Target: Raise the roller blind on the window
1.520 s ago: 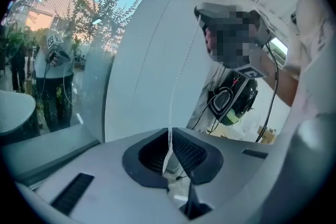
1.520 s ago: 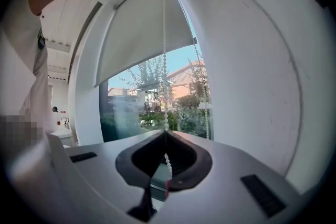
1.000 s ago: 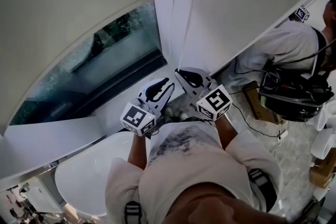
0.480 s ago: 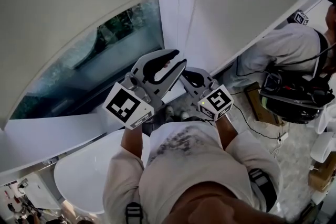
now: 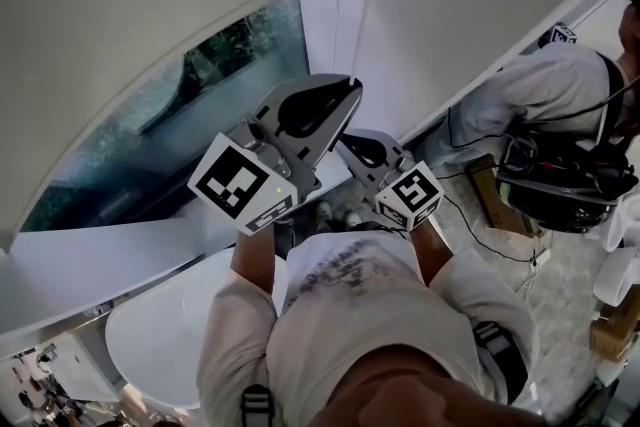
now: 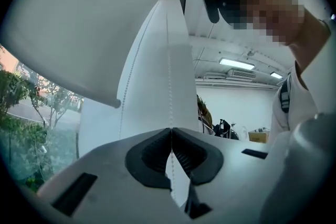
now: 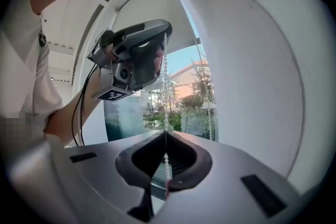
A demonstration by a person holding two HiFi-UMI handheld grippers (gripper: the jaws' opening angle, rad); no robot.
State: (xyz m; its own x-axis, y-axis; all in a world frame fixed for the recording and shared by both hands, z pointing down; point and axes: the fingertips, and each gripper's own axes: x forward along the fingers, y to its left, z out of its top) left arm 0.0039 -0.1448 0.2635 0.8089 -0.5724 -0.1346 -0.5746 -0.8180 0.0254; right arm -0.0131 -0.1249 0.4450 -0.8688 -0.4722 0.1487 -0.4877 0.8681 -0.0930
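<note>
Second person (image 5: 545, 85) at right — white basin (image 5: 150, 335) lower left.

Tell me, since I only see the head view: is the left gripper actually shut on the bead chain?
Observer: Yes; its own view shows the left gripper with jaws together on one strand of the bead chain.
Operator: And the other one?
Observer: The right gripper is also shut, lower on that same strand.
Operator: And the chain's other side?
Observer: The free strand hangs untouched, right of the jaws in the right gripper view.

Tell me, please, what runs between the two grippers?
Only the bead chain, running from the right gripper up to the left gripper, as the right gripper view shows.
</note>
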